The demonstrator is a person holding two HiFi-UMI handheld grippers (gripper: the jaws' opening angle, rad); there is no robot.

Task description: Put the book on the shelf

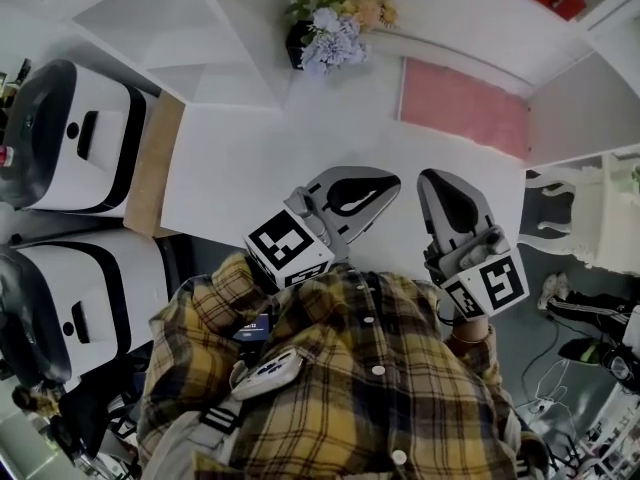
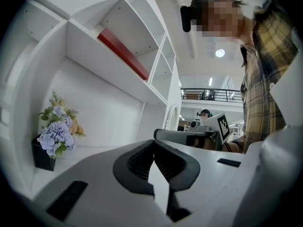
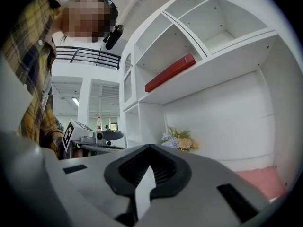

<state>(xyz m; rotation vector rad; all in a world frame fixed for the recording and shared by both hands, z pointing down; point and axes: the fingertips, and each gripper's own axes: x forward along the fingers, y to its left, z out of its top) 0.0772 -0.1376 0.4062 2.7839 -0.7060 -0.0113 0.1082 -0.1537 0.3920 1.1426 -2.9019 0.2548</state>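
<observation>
Book (image 3: pixel 170 72) on upr shelf (image 3: pixel 222 60); flowers (image 1: pixel 330 18) + pink pad (image 1: pixel 465 108) on desk (image 1: pixel 260 158) below.

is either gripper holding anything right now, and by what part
Nothing is held. The left gripper and the right gripper are both shut and empty; the red book lies on the shelf, apart from both.

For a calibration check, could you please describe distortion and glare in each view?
Head view: even light, white desk nearly washed out. Left gripper view: strong fisheye, dark corners, ceiling lamp glaring. Right gripper view: same fisheye bending shelf; red book sharp.
</observation>
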